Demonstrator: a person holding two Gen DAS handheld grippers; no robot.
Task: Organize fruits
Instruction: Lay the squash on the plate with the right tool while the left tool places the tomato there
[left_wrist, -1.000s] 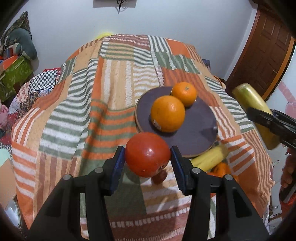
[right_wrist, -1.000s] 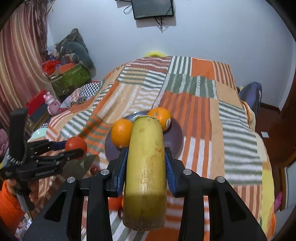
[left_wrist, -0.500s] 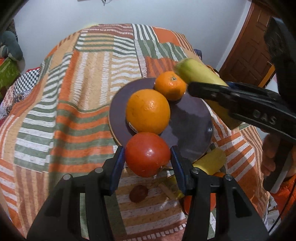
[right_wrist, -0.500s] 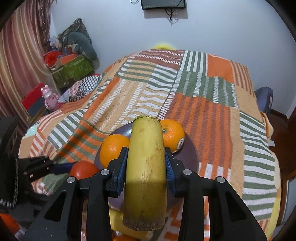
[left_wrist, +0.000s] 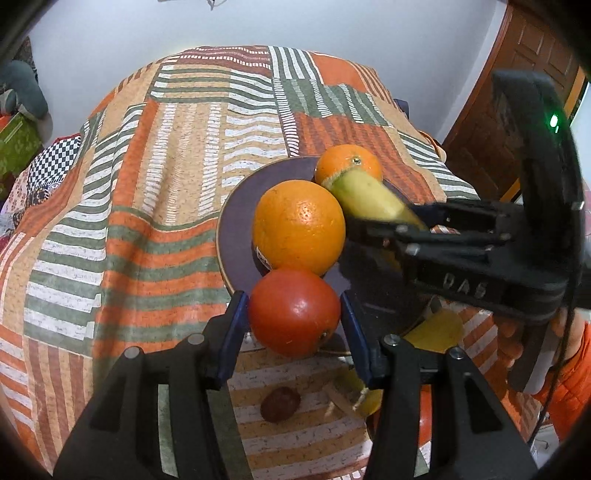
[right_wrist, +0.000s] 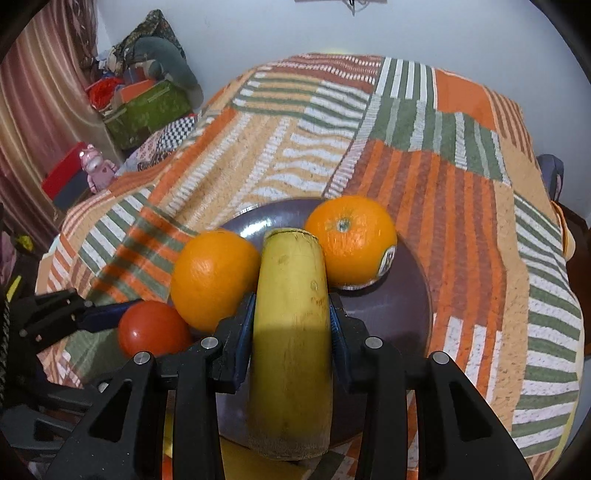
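Low in the left wrist view, the left gripper (left_wrist: 294, 319) has its fingers closed partway around a round red tomato-like fruit (left_wrist: 294, 312), held at the near edge of the dark round plate (left_wrist: 236, 206) on the striped patchwork bedspread (left_wrist: 147, 184). At centre of the right wrist view, the right gripper (right_wrist: 291, 325) is clamped tight on a thick yellow banana piece (right_wrist: 291, 314), poised between two oranges (right_wrist: 214, 278) on the plate. The risk: the banana may nudge either orange, rolling it off the soft, uneven bed; the red fruit could also slide off the rim when released.
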